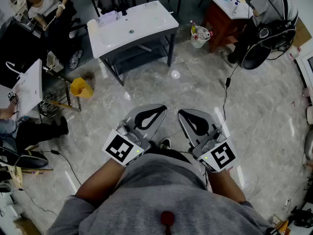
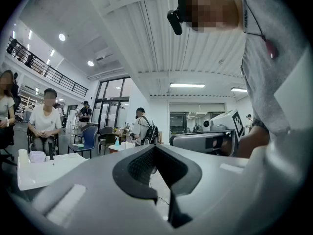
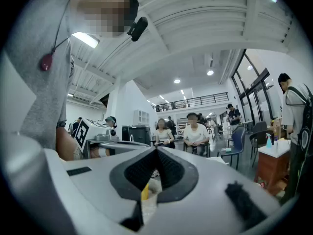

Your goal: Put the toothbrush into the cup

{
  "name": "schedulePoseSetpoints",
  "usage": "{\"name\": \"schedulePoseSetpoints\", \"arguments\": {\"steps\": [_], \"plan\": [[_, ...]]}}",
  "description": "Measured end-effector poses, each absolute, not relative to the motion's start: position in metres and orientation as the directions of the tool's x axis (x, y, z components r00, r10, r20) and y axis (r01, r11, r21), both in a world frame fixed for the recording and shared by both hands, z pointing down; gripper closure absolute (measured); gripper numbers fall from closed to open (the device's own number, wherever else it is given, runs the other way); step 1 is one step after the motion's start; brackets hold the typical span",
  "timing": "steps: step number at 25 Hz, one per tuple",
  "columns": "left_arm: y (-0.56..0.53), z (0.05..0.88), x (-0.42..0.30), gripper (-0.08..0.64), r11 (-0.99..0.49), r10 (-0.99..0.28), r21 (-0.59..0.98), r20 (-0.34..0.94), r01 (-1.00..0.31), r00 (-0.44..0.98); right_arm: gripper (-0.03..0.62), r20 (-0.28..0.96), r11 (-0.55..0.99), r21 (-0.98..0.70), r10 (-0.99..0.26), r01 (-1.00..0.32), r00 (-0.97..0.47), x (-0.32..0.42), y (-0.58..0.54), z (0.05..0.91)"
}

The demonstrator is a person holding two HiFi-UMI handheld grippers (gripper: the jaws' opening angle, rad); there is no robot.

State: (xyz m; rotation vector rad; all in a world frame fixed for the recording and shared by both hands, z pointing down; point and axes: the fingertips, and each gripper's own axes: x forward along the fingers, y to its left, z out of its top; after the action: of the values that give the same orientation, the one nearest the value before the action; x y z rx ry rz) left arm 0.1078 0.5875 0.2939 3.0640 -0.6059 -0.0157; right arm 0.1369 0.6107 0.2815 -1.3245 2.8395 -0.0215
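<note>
1. The toothbrush cannot be picked out in any view. A few small things cluster at the far left edge of a white basin-shaped tabletop point(image 1: 146, 26) on a dark metal frame, well apart from both grippers: a pale cylindrical cup point(image 1: 93, 26), a pale box point(image 1: 108, 18) and a dark upright object point(image 1: 122, 9).
2. The left gripper point(image 1: 163, 108) is held level close to the person's body, its jaws closed tip to tip with nothing between them.
3. The right gripper point(image 1: 180, 112) sits just beside it, also level, jaws pressed together and empty.
4. Beneath them is a glossy grey marbled tile floor point(image 1: 205, 87). A black cable point(image 1: 225, 99) trails across it, and a tilted yellow bucket point(image 1: 81, 88) lies left of the table.
5. A brown wooden side table point(image 1: 220, 21) stands at the upper right with a clear bin point(image 1: 199, 37) just beside it.
6. People sit along the left and top edges of the head view.
7. The gripper views show a high white ribbed ceiling with a strip light point(image 2: 187, 85), a railed balcony point(image 2: 44, 67) and tall glass doors point(image 2: 110, 106).
</note>
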Motion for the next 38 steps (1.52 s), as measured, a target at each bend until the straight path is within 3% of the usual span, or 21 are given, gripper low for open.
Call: {"name": "schedulePoseSetpoints", "arguments": {"steps": [10, 20, 38], "plan": [[0.597, 0.297, 0.107, 0.552, -0.915, -0.397, 0.071, 0.026, -0.398, 0.917, 0.578, 0.009, 0.643, -0.013, -0.765, -0.765, -0.644, 0.136, 0.616, 0.281], [0.589, 0.289, 0.104, 0.552, -0.901, -0.434, 0.021, 0.003, -0.433, 0.901, 0.578, -0.007, 0.688, -0.024, -0.725, -0.725, -0.688, 0.134, 0.608, 0.273], [0.473, 0.296, 0.098, 0.552, -0.922, -0.384, 0.060, 0.006, -0.383, 0.923, 0.578, 0.027, 0.663, -0.016, -0.748, -0.749, -0.663, 0.120, 0.491, 0.275]]}}
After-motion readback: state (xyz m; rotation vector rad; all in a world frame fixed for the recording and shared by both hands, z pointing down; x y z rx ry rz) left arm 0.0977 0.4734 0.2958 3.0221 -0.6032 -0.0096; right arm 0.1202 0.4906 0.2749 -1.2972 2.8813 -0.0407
